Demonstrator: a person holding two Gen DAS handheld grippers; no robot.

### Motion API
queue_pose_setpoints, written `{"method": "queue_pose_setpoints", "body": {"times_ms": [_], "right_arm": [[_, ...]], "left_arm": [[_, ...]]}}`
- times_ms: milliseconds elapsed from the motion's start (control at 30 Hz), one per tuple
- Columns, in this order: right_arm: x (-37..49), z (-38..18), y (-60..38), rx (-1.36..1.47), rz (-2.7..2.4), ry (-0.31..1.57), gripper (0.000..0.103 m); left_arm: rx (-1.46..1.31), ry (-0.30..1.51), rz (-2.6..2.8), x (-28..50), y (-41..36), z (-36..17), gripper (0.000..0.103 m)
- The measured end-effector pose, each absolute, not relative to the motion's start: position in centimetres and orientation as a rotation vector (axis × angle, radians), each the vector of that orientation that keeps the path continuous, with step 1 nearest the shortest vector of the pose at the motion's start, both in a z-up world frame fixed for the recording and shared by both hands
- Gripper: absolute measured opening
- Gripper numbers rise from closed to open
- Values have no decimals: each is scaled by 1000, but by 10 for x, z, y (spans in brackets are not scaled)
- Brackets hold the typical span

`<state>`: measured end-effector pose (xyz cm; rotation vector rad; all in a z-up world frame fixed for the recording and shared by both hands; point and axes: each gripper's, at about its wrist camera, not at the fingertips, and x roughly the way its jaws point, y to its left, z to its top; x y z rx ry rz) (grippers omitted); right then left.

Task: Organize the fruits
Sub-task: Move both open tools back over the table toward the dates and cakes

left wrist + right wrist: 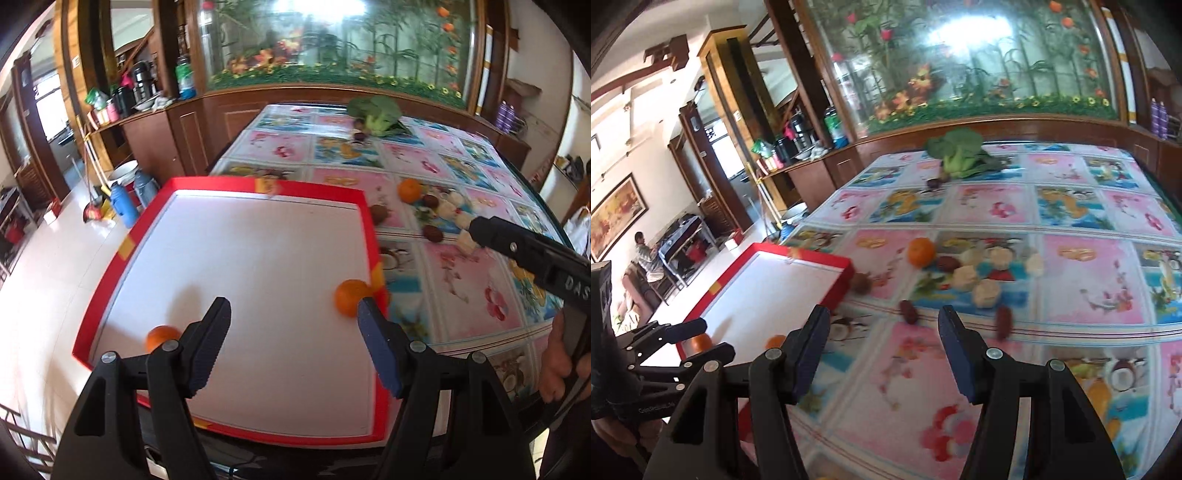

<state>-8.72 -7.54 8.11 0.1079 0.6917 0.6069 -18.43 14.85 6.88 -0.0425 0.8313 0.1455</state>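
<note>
Two oranges lie inside the red-rimmed white tray (pixel 364 210): one orange (pixel 349 296) against its right rim, another orange (pixel 160 336) near the left front corner. A third orange (pixel 409 189) sits outside on the worktop (pixel 476 295), just beside a cluster of small brown fruits (pixel 433 233) and pale cream-coloured pieces (pixel 986 292) whose kind cannot be told. The tray rests at the worktop's left edge, partly overhanging it. The worktop is covered with a glossy cloth of pink and blue cartoon squares, and a head of broccoli (pixel 376 110) lies at its far end with a dark small fruit (pixel 934 182) near it. Beyond stands a wooden cabinet fronted by a glass panel painted with bamboo and flowers (pixel 979 66); to the left are a shelf of bottles and flasks (pixel 140 86), blue thermos jugs (pixel 123 201) on a pale tiled floor, and a seated person (pixel 646 254) far back. The left gripper (pixel 293 317) hovers over the tray's near half, jaws spread wide and holding nothing, its right finger in front of the nearer orange. The right gripper (pixel 881 325) is above the cloth to the right of the tray, jaws likewise parted and empty, well short of the loose fruits.
</note>
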Motion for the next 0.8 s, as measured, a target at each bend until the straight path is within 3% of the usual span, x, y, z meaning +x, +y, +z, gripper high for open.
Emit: {"method": "queue_pose_setpoints", "body": {"times_ms": [800], "right_arm": [[-25, 47, -141, 189, 554, 851, 59]], "left_arm": [[100, 893, -36, -127, 46, 51, 73]]}}
